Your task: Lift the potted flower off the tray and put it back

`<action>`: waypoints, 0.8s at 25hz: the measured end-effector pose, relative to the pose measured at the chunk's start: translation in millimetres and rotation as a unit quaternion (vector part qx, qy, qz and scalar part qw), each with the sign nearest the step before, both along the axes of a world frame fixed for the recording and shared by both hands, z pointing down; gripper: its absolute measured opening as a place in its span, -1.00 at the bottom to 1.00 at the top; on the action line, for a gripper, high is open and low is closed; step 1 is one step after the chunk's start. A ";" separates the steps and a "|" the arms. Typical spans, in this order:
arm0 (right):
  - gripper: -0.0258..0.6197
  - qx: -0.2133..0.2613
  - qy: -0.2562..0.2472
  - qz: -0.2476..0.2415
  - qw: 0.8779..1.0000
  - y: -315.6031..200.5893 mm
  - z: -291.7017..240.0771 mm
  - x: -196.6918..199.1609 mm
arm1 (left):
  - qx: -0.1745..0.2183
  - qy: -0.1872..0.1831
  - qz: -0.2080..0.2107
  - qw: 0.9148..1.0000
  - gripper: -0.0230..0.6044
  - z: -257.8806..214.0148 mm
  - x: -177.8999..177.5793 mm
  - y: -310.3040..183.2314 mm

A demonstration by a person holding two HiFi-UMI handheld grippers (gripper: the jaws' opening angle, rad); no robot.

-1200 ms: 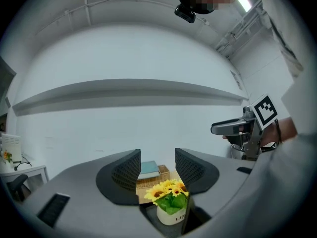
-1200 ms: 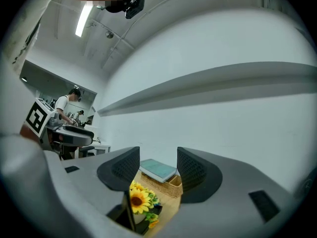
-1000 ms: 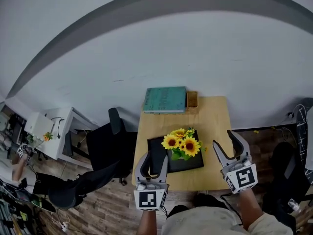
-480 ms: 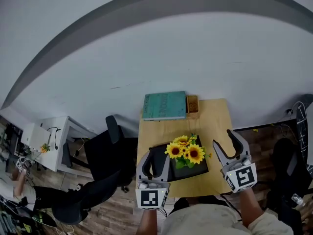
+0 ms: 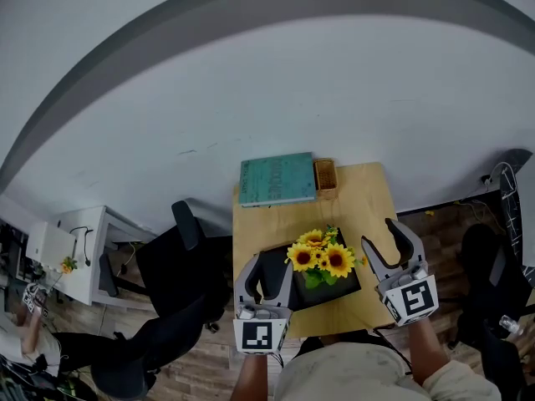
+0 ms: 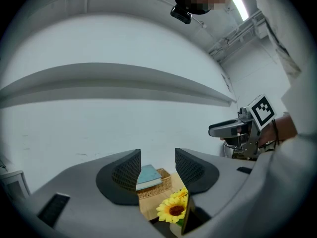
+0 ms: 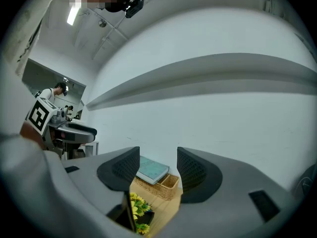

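Left hand-held gripper (image 5: pixel 265 267) and right hand-held gripper (image 5: pixel 382 239): jaws apart, empty.
Potted flower (image 5: pixel 320 257) apparently sits on the tray (image 5: pixel 338 289) between them, on the desk (image 5: pixel 368 199).

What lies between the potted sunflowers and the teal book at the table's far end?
Between the potted sunflowers and the teal book there is only bare wooden table; the head view shows it.

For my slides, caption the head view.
Open left gripper and right gripper flank potted sunflowers on a black tray.
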State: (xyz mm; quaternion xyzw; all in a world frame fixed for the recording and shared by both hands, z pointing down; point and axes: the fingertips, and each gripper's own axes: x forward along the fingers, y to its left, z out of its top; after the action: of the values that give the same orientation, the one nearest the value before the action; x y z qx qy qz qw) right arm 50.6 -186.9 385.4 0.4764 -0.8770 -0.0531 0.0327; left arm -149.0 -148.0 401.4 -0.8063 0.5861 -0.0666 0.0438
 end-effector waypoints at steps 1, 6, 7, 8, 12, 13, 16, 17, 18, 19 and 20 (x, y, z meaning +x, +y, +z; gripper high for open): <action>-0.15 -0.001 0.000 -0.003 1.000 1.5 2.0 -3.0 | -0.014 -0.005 0.002 1.000 -0.21 5.1 -0.1 1.2; -0.15 -0.022 0.008 -0.018 1.000 12.0 23.9 -16.5 | -0.045 -0.009 0.014 0.999 -0.21 31.0 3.9 9.4; -0.15 -0.027 0.012 -0.021 0.999 14.6 29.8 -19.1 | -0.051 -0.009 0.016 0.999 -0.21 36.4 4.8 11.6; -0.15 -0.032 0.015 -0.024 0.999 17.3 36.0 -21.6 | -0.056 -0.007 0.018 0.998 -0.21 41.4 6.1 13.7; -0.15 -0.066 0.023 -0.036 0.997 29.5 67.7 -28.0 | -0.055 -0.010 0.030 0.998 -0.21 60.0 13.4 20.6; -0.15 -0.078 0.025 -0.037 0.996 33.2 76.7 -28.4 | -0.061 -0.012 0.031 0.998 -0.21 67.2 14.7 23.3; -0.15 -0.107 0.034 -0.041 0.993 46.4 101.4 -28.8 | -0.091 -0.013 0.032 0.995 -0.21 90.3 16.8 33.9; -0.15 -0.115 0.037 -0.043 0.992 50.8 109.1 -28.8 | -0.097 -0.015 0.033 0.995 -0.21 97.2 17.1 37.7; -0.15 -0.123 0.040 -0.045 0.991 54.8 116.4 -28.7 | -0.097 -0.017 0.035 0.995 -0.21 102.5 17.3 40.7; -0.15 -0.132 0.042 -0.046 0.989 57.9 123.3 -28.3 | -0.097 -0.018 0.036 0.994 -0.21 107.4 17.3 43.0; -0.15 -0.140 0.044 -0.046 0.988 60.4 129.7 -27.9 | -0.100 -0.018 0.037 0.994 -0.21 112.5 16.9 45.2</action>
State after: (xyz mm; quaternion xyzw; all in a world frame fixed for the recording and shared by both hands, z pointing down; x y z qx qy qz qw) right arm 22.7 -126.5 515.2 0.4230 -0.8947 0.0478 0.1350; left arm -132.2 -102.8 513.9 -0.8262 0.5458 -0.1376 -0.0246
